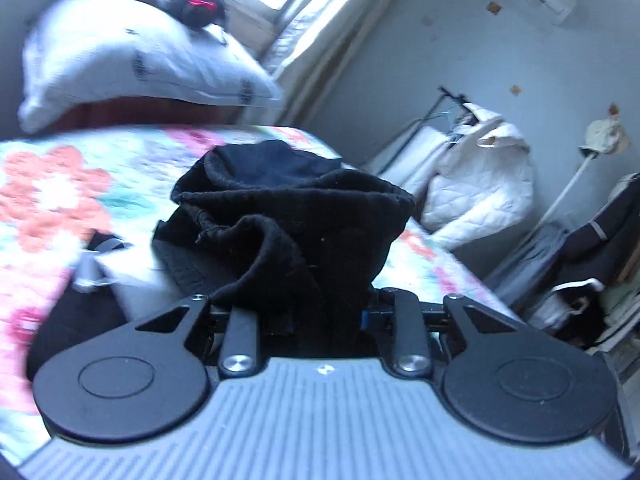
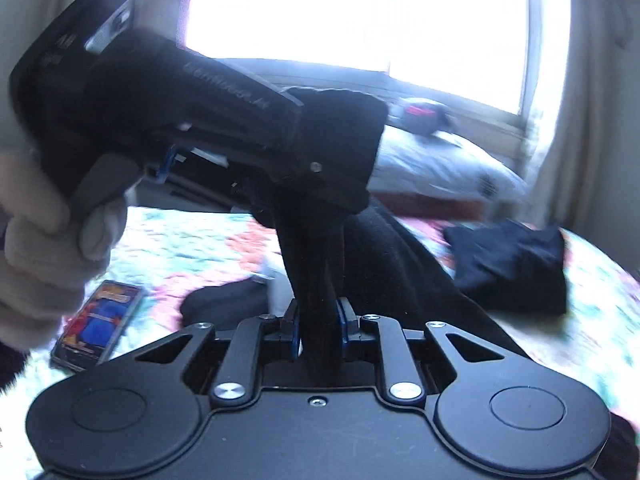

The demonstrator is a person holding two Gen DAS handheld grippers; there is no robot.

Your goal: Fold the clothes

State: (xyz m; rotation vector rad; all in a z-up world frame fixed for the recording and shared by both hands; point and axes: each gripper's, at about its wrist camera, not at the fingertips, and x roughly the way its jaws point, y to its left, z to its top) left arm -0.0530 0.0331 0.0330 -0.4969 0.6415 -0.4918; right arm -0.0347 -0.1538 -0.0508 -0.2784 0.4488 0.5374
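A black garment (image 1: 304, 216) is bunched over my left gripper (image 1: 320, 316), which is shut on it; the fabric hides the fingertips. In the right wrist view my right gripper (image 2: 318, 320) is shut on a taut strip of the same black garment (image 2: 312, 264). That strip runs up to the left gripper (image 2: 224, 120), held by a gloved hand (image 2: 44, 232) just above and ahead. Both hold the cloth lifted over the floral bedspread (image 1: 52, 200). More black fabric (image 2: 404, 256) trails down to the bed.
A white pillow (image 1: 132, 60) with a dark object (image 1: 196, 6) on it lies at the bedhead under a bright window (image 2: 360, 12). A folded dark garment (image 2: 512, 264) and a small printed box (image 2: 100, 320) lie on the bed. A white jacket (image 1: 480, 184) hangs by the wall.
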